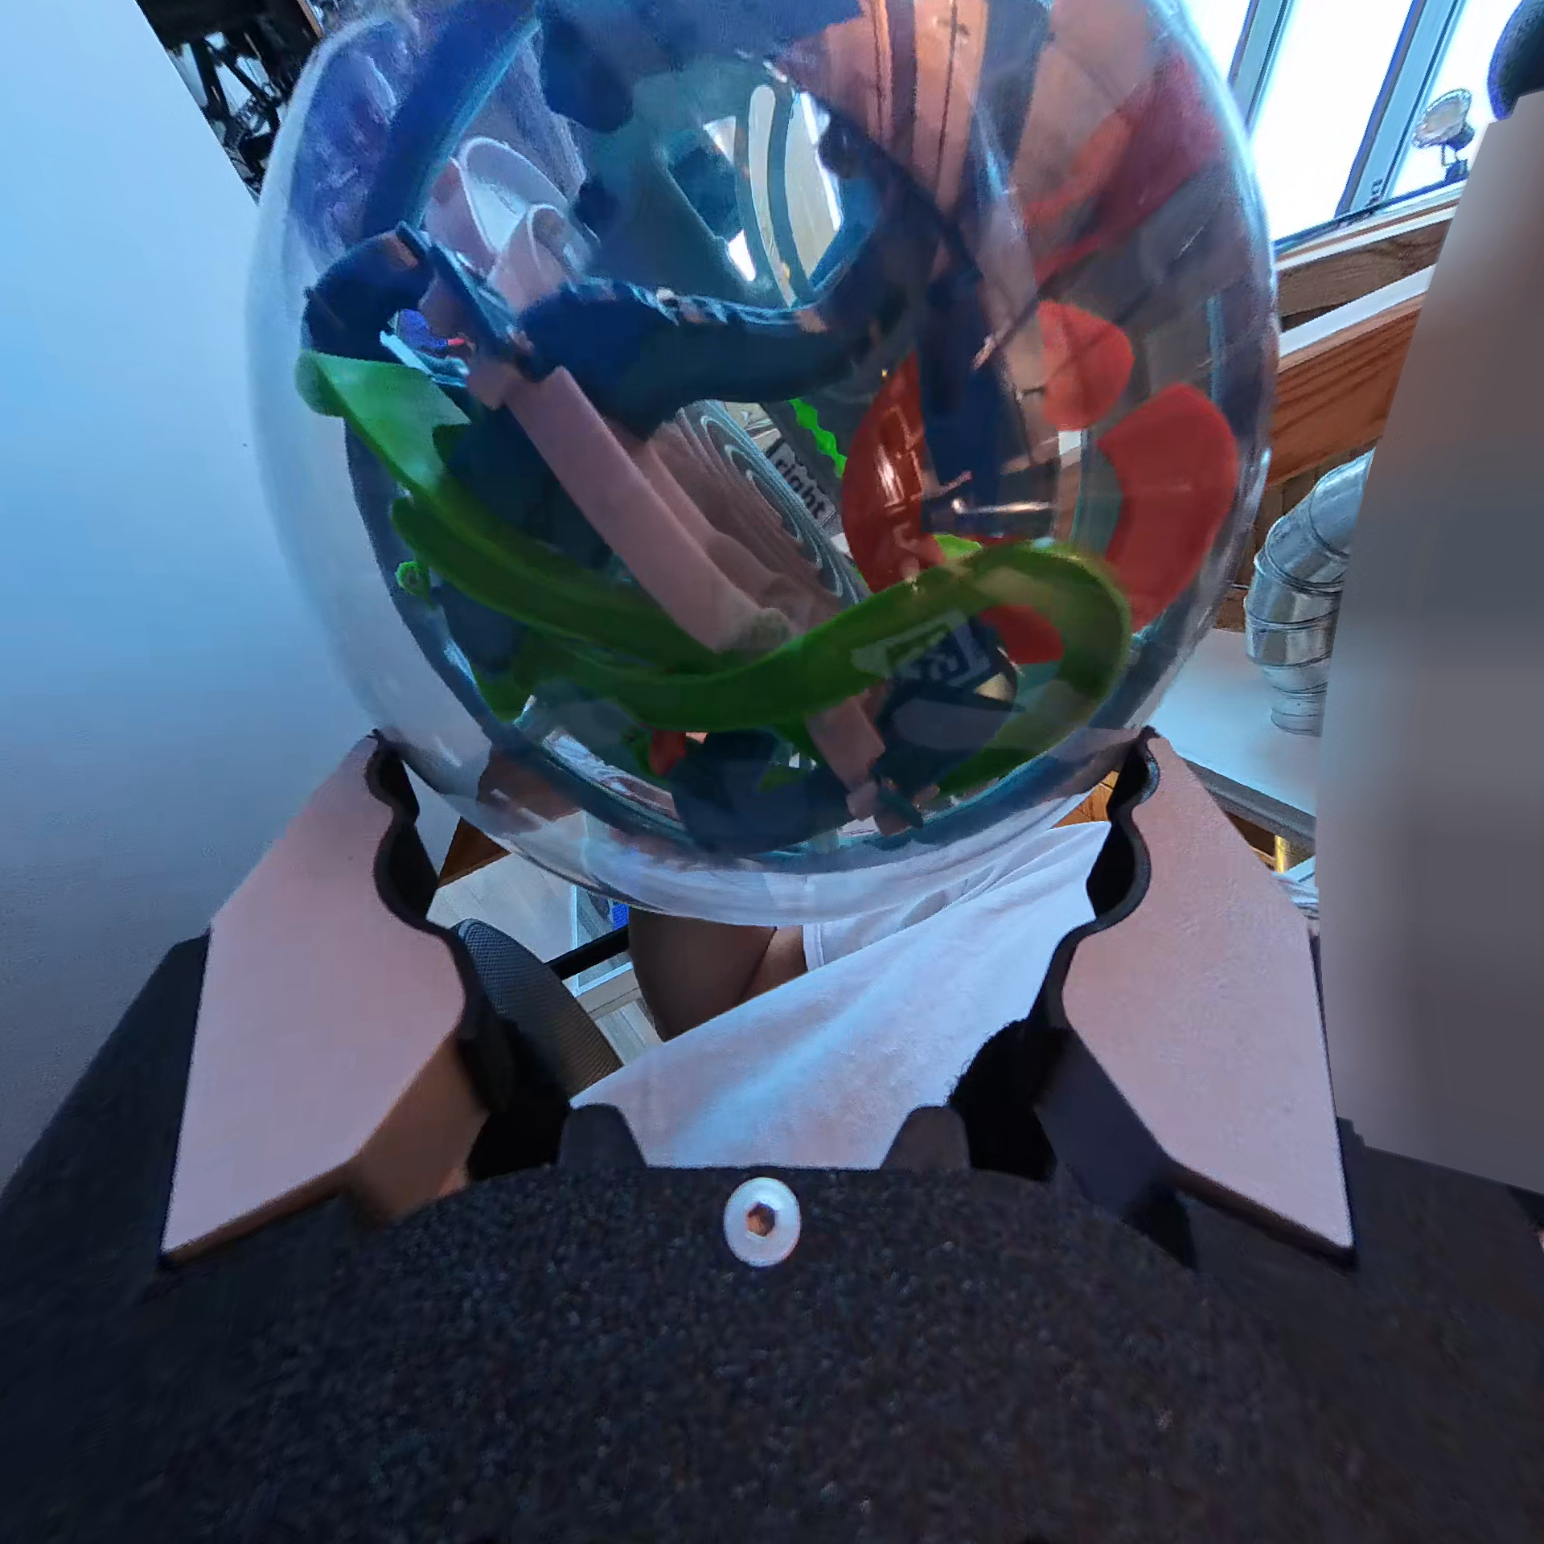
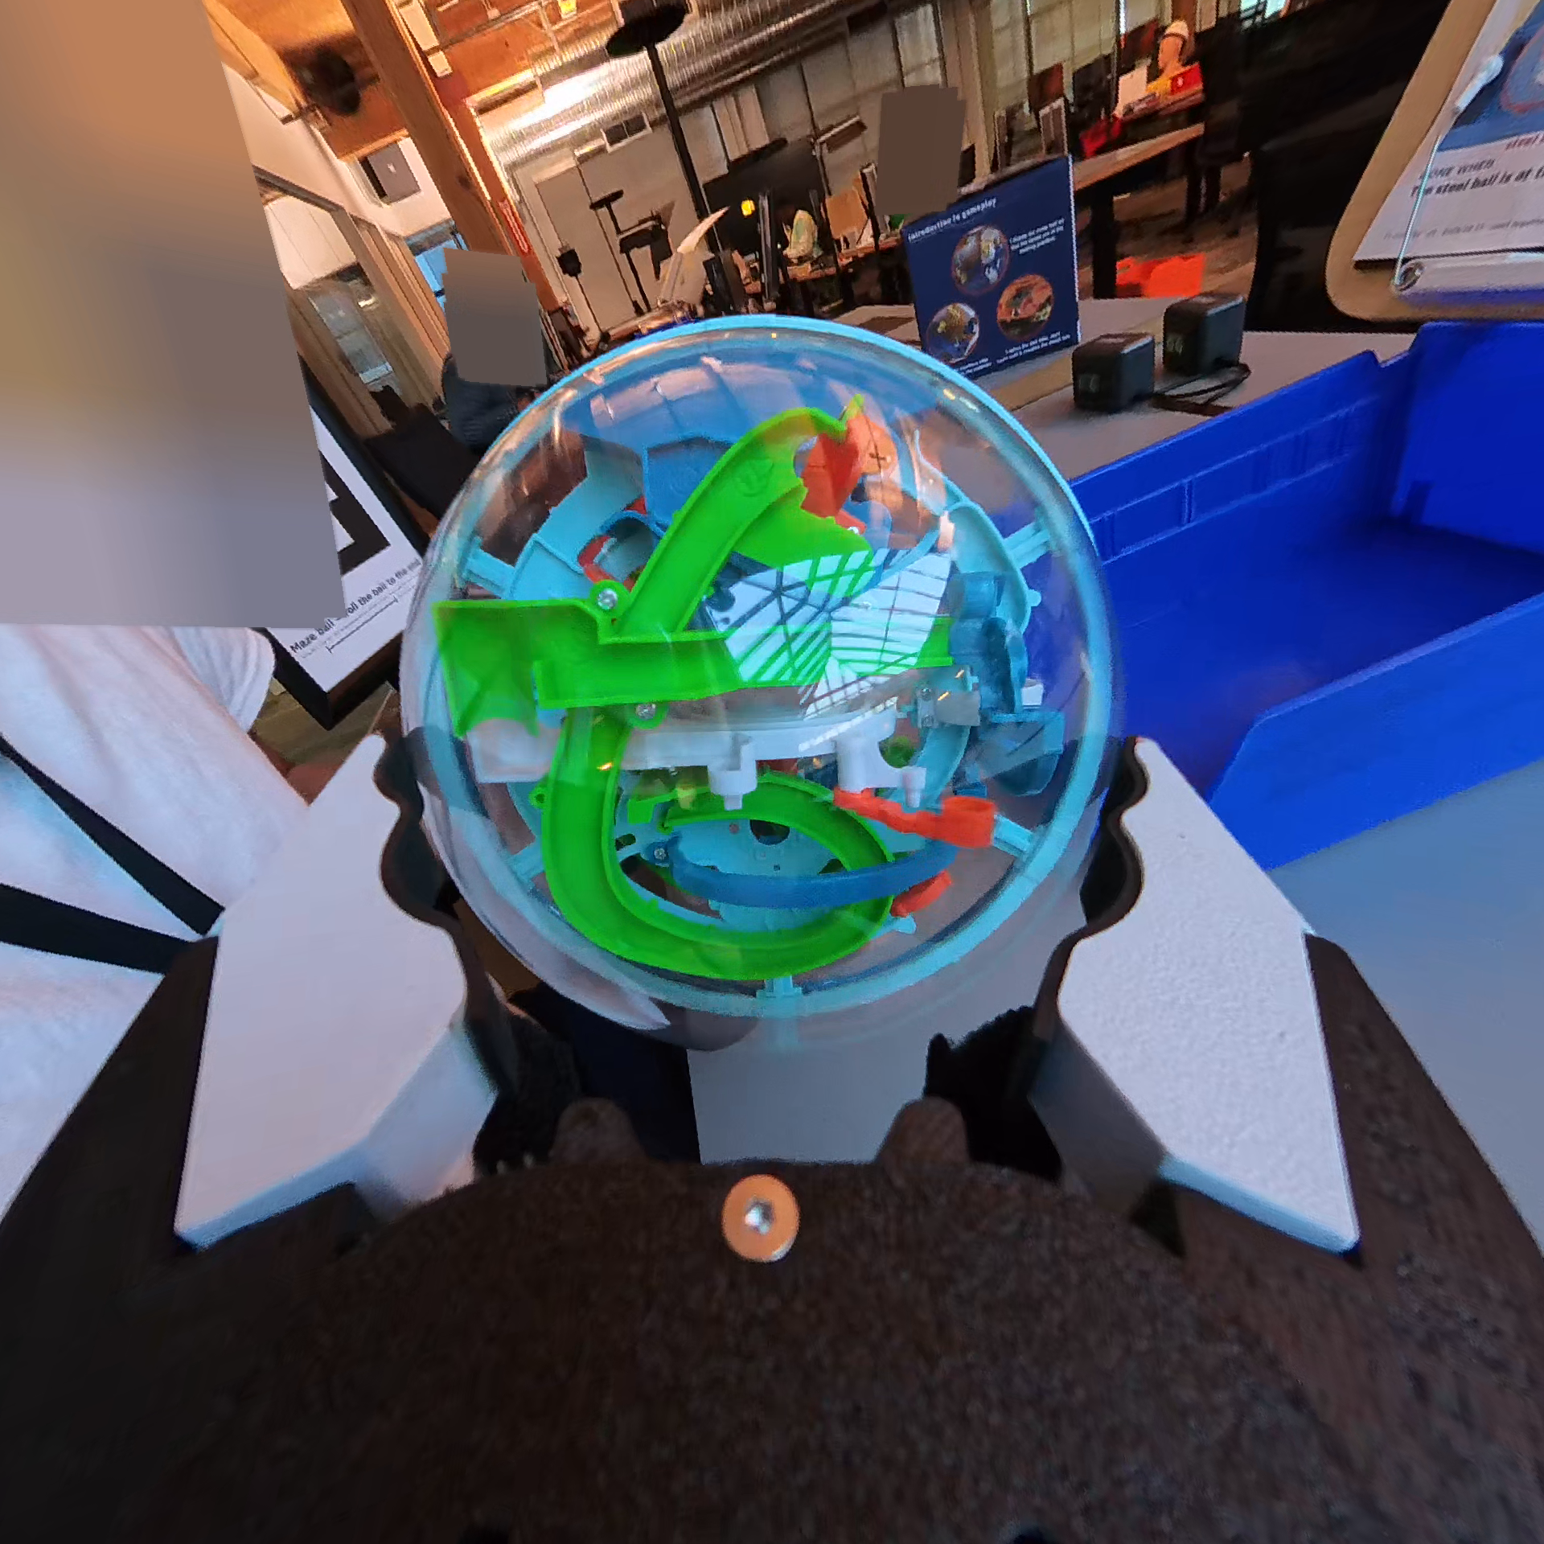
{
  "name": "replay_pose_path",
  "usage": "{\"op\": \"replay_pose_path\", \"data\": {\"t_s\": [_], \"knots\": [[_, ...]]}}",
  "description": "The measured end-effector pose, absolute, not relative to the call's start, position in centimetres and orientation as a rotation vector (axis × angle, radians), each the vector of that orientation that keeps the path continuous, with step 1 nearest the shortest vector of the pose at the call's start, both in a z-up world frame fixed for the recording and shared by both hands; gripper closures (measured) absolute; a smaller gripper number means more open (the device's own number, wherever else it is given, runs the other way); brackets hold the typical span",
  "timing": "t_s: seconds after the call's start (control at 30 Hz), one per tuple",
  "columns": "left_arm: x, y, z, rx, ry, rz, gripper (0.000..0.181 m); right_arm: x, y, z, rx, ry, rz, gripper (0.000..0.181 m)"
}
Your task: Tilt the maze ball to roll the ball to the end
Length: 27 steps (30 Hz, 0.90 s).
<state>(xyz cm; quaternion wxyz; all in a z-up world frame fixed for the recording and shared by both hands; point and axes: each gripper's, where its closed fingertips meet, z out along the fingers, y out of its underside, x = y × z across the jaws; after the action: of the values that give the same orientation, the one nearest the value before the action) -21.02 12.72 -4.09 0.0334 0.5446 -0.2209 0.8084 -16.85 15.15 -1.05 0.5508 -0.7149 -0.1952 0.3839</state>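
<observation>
Holding the maze ball point(image 2: 756, 668) off the table between both grippers: left gripper point(image 1: 760, 777) and right gripper point(image 2: 756, 794) jaws each clamp its clear shell. We're mid-tilt; can't spot the small ball, so we locate it on the green track point(image 2: 585, 860) first.

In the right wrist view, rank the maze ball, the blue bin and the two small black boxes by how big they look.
1. Maze ball, though it sits nearest the camera.
2. Blue bin, partly cut off.
3. Two small black boxes, which look alike; unranked.
</observation>
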Motion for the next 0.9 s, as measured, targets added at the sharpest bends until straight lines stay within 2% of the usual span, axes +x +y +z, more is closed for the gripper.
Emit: {"op": "replay_pose_path", "data": {"t_s": [0.17, 0.33, 0.63, 0.77, 0.9], "knots": [[-21.4, 12.7, -4.1, 1.791, -0.811, 2.480, 0.024, -17.3, 14.6, -1.3, -1.648, -0.526, 0.895, 0.027], [-21.7, 12.8, -4.2, 2.022, -1.167, 2.437, 0.022, -17.7, 14.3, -1.4, -1.599, -0.553, 0.861, 0.027], [-22.4, 11.9, -5.4, 2.317, -2.145, 2.065, 0.023, -17.6, 14.0, 0.4, -1.437, -0.469, 1.003, 0.027], [-23.4, 12.1, -3.1, 2.249, -2.244, 2.196, 0.039, -17.4, 13.2, 1.0, -1.341, -0.452, 1.118, 0.028], [-23.7, 13.9, -1.9, 2.230, -2.273, 2.255, 0.027, -18.6, 12.6, -0.4, -1.338, -0.500, 1.217, 0.028]]}}
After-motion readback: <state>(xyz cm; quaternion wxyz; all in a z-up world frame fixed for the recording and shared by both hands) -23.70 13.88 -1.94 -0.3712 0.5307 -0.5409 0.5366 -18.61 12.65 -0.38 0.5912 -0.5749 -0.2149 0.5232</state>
